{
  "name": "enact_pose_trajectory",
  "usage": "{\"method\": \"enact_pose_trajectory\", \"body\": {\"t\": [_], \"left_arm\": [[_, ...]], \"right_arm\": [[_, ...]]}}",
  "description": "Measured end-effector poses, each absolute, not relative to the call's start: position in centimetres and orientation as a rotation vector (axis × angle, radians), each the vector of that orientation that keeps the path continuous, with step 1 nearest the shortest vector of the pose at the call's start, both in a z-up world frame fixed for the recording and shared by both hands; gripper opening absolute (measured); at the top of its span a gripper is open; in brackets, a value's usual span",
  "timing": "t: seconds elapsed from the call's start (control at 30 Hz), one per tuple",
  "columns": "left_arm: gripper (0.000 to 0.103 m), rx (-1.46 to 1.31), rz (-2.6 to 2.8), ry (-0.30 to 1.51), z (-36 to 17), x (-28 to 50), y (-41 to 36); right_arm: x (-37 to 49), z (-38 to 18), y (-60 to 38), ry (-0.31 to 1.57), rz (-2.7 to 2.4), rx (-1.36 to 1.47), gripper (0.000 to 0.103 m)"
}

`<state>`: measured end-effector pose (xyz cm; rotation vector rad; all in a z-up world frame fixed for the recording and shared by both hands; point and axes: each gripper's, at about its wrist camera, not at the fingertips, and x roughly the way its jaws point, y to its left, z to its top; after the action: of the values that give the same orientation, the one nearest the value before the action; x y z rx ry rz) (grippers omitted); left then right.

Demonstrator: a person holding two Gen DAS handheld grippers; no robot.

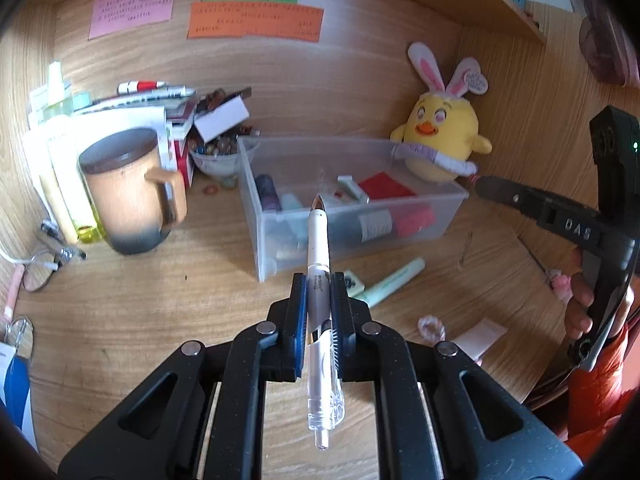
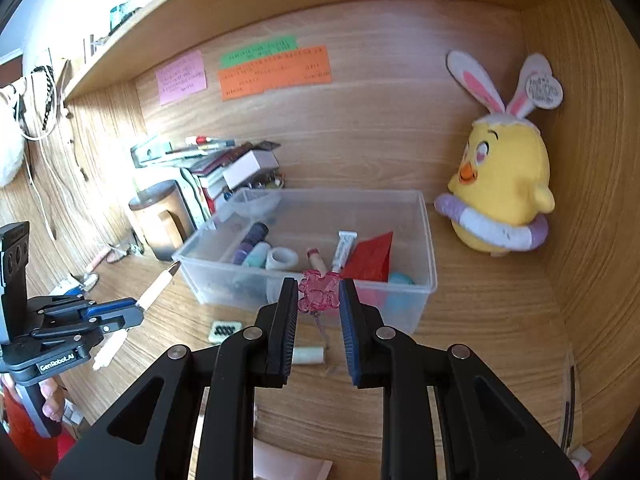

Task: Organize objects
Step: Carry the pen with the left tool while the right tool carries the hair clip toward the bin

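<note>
**Now: pen clamped in your left tongs, pink charm between the right pair**

Left wrist view. Your left gripper (image 1: 319, 284) is closed on a white pen (image 1: 319, 248), pinched mid-barrel between the blue pads. The tip points forward toward the clear plastic bin (image 1: 452, 200); the clicker end hangs back over the gripper body. The bin sits on the wooden desk (image 1: 160, 312) and holds small items, among them a red packet (image 1: 386, 186) and a dark bottle (image 1: 267, 192). A mint highlighter (image 1: 394, 282) lies on the desk just in front of the bin. A brown mug (image 1: 132, 192) stands to the bin's left, a yellow chick plush (image 1: 444, 136) behind its far right corner. Your right gripper (image 1: 486, 186) reaches in from the right; from here you cannot tell how its jaws stand.

Right wrist view. Your right gripper (image 2: 319, 284) stands part-open, the pads apart. A pink bear-shaped charm (image 2: 319, 296) shows between the fingertips, in front of the bin's (image 2: 424, 216) near wall; whether the pads touch it cannot be told. Your left gripper (image 2: 134, 309) is at the left edge, the pen (image 2: 158, 286) angled toward the bin's near left corner. The plush (image 2: 502, 184) sits right of the bin.
</note>
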<state>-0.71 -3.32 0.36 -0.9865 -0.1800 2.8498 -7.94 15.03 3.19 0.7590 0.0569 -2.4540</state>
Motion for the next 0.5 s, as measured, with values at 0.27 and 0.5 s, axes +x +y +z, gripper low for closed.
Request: {"method": "enact_pose_trajectory", "body": {"t": [0.27, 0.5], "left_arm": [[0.01, -0.92, 2.853, -0.17, 2.2, -2.7, -2.9], [0.01, -0.886, 2.847, -0.176, 3.8, -4.9, -2.8]], "right_arm": [[-8.3, 3.9, 13.2, 0.039, -2.416, 0.728, 0.019], [-9.4, 5.5, 12.5, 0.052, -2.418, 0.672, 0.019]]}}
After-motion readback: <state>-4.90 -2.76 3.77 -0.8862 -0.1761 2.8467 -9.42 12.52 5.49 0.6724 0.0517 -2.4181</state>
